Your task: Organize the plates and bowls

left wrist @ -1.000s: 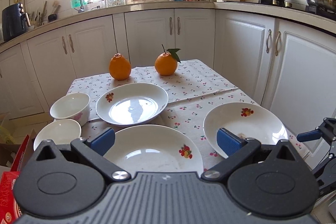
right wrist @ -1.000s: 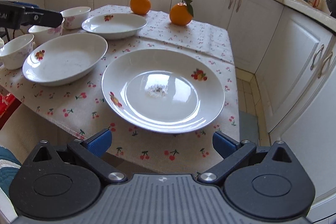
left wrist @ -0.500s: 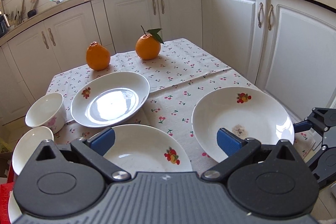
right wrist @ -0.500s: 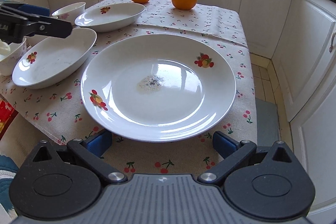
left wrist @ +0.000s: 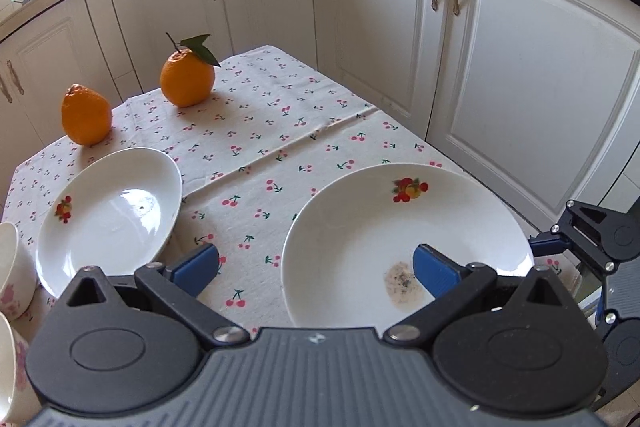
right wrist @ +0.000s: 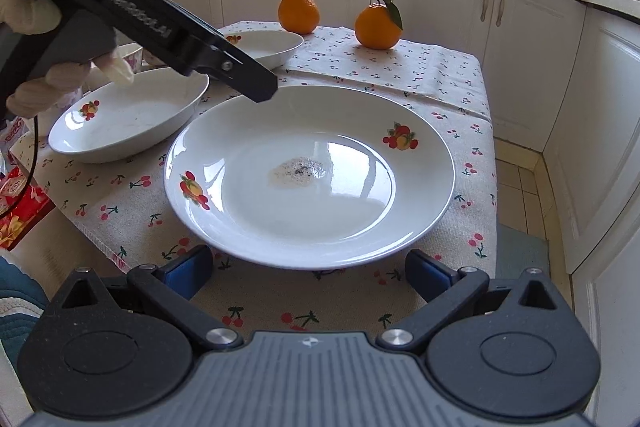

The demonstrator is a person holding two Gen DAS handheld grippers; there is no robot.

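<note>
A large white plate (left wrist: 360, 211) with fruit decals and a speckled stain lies at the table's near right corner. My left gripper (left wrist: 316, 269) is open: its right finger hangs over the plate's inside, its left finger over the cloth beside it. In the right wrist view its fingers (right wrist: 248, 79) reach over the plate's far-left rim. My right gripper (right wrist: 308, 273) is open, just short of the near rim of the same plate (right wrist: 340, 211), with nothing held. Left of it lies a second plate (right wrist: 128, 115), and behind that a third plate (right wrist: 264, 43).
Two oranges (right wrist: 299, 11) (right wrist: 377, 27) stand at the table's far end. White bowls (left wrist: 8, 267) sit at the left edge, partly hidden. A gloved hand (right wrist: 32, 15) holds the left gripper. A red box (right wrist: 20, 203) is below the left edge. Cabinets (right wrist: 580, 107) stand close on the right.
My left gripper has swung right and forward, from over the second plate to over the stained plate. My right gripper has moved in closer to that plate's near rim. Both stayed open.
</note>
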